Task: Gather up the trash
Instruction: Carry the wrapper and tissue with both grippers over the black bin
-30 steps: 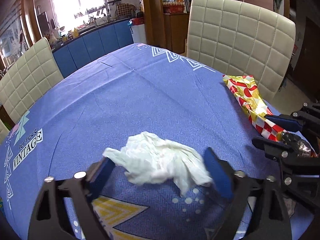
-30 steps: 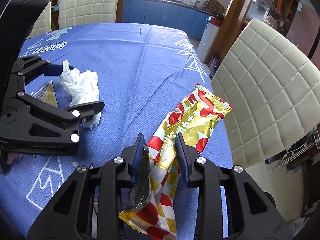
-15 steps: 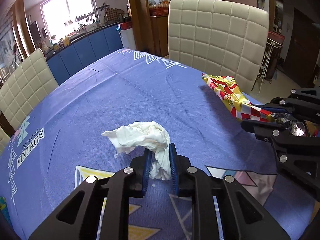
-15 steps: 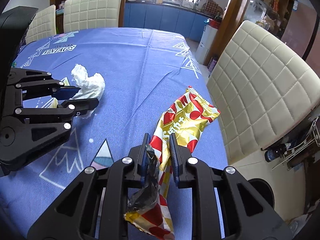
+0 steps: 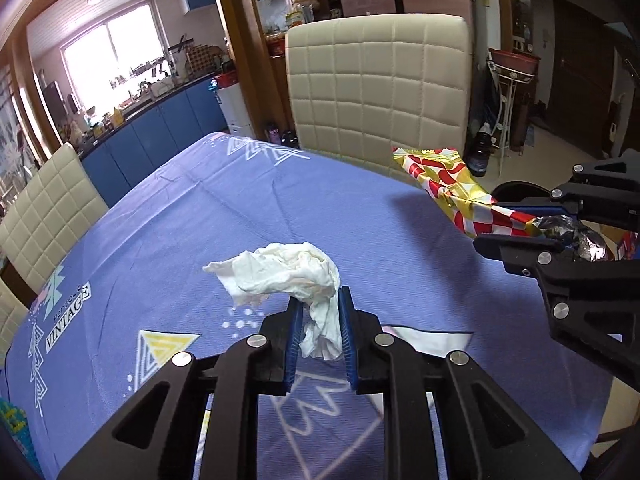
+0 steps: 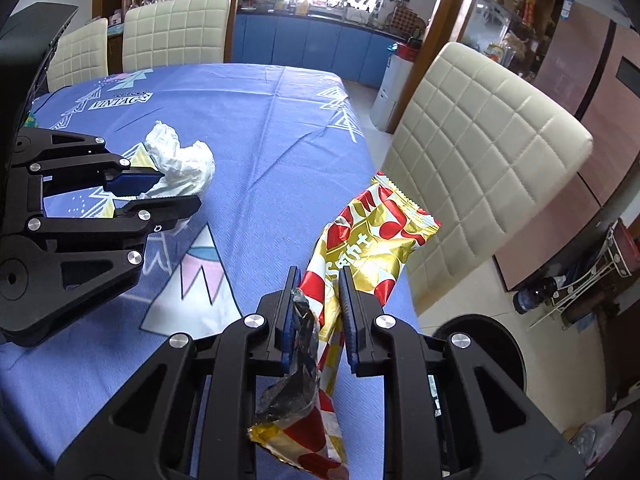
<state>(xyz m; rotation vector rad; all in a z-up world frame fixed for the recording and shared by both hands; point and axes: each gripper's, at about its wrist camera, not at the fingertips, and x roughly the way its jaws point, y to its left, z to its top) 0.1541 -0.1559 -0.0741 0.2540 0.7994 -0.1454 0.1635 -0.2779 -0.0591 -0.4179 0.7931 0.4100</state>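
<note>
— Both grippers are clamped: left gripper (image 5: 319, 312) on the tissue (image 5: 288, 276), right gripper (image 6: 317, 292) on the wrapper (image 6: 372, 240), above the table's (image 5: 200, 208) right edge.
— Next?
— I'd lift both straight, gripping firmly.

The worktop (image 5: 168, 208) is a dining table covered by a blue cloth (image 6: 256, 128) printed with white line patterns, coloured triangles and the word "VINTAGE" (image 5: 66, 318). At its near left corner, something green and yellow (image 5: 14, 428) shows at the picture's edge; too little of it shows to say what it is.
</note>
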